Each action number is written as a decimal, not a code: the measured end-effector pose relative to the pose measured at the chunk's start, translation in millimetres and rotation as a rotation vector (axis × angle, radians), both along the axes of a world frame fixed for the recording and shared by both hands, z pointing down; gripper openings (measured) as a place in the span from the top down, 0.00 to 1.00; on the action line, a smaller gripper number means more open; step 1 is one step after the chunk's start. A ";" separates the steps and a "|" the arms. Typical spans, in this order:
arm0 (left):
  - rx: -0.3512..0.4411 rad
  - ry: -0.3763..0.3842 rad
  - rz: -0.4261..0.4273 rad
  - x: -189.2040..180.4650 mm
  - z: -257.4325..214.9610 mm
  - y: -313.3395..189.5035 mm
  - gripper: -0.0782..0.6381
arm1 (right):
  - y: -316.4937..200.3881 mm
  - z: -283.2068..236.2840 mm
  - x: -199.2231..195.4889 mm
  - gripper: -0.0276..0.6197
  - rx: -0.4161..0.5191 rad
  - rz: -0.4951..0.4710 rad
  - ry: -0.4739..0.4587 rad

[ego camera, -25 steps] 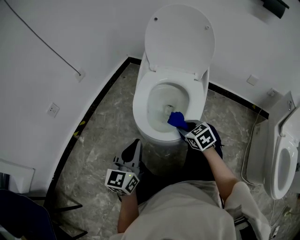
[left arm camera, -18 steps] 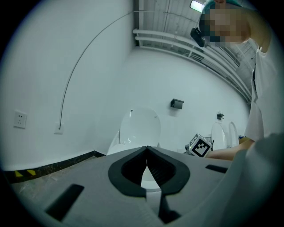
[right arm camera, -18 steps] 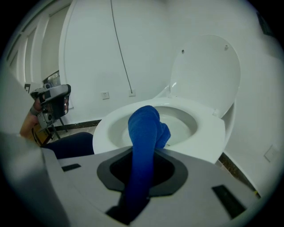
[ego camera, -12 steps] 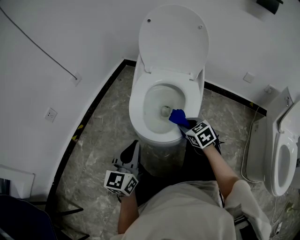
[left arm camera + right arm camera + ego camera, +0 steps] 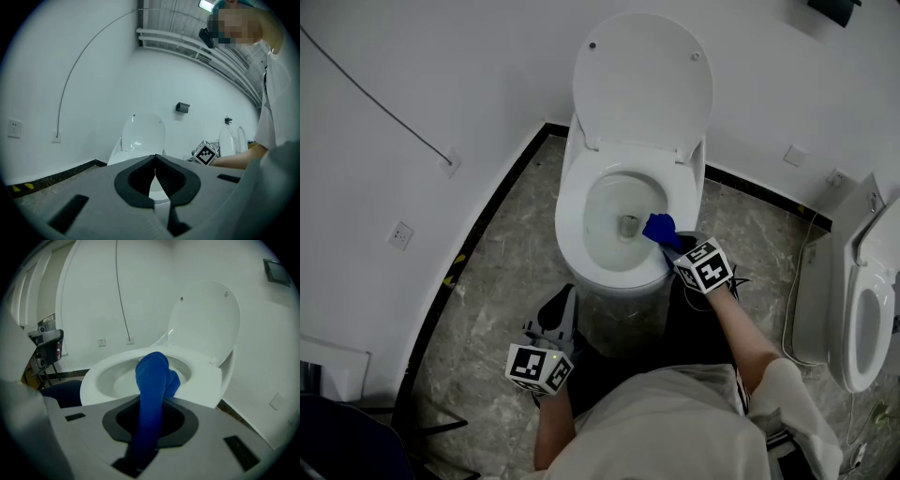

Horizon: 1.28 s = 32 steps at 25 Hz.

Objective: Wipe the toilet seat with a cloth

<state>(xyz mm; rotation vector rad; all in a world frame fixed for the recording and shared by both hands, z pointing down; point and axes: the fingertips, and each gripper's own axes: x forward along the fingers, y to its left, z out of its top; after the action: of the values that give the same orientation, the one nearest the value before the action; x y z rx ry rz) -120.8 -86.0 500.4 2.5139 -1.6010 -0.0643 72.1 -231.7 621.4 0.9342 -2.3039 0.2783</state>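
- Step in hand (judged): a wiping pass on the toilet seat [image 5: 572, 225]. Work sits at the ring's right-hand side, centre of the head view.
- R. gripper [image 5: 672, 247]: jaws clamped on the blue cloth [image 5: 659, 229]. The cloth comes out between the jaws as a thick roll, and its free end is draped on the seat's inner edge, partly over the bowl opening.
- L. gripper [image 5: 562, 303]: jaws together, nothing between them. It is held low, lower left of centre, near the front of the bowl's base and apart from the seat. Judged idle.
- Lid [image 5: 642, 80]: raised against the wall, top centre, so the whole ring is exposed.
- Progress (judged): cannot tell how much of the ring is done; no wet or dry marks are visible.
- Next move calls for (judged): keep the cloth pressed flat on the ring's top face and sweep along the curve. Hold the grip firm so the roll does not slip into the bowl, and keep the jaw tips off the seat.
- Count: grippers, 2; cloths, 1; toilets, 2, i.e. the one in use plus a 2nd toilet [image 5: 862, 319] at the right edge, well apart; raised lid on the working toilet, 1.
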 end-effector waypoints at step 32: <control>-0.044 0.004 0.044 22.7 14.0 -7.8 0.88 | -52.9 -0.9 32.3 0.85 0.045 0.054 -0.024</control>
<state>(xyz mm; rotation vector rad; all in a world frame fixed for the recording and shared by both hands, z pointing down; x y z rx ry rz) -98.1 -93.8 514.5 2.5127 -1.5276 -0.0288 104.4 -284.6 620.5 1.0220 -2.3173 0.2631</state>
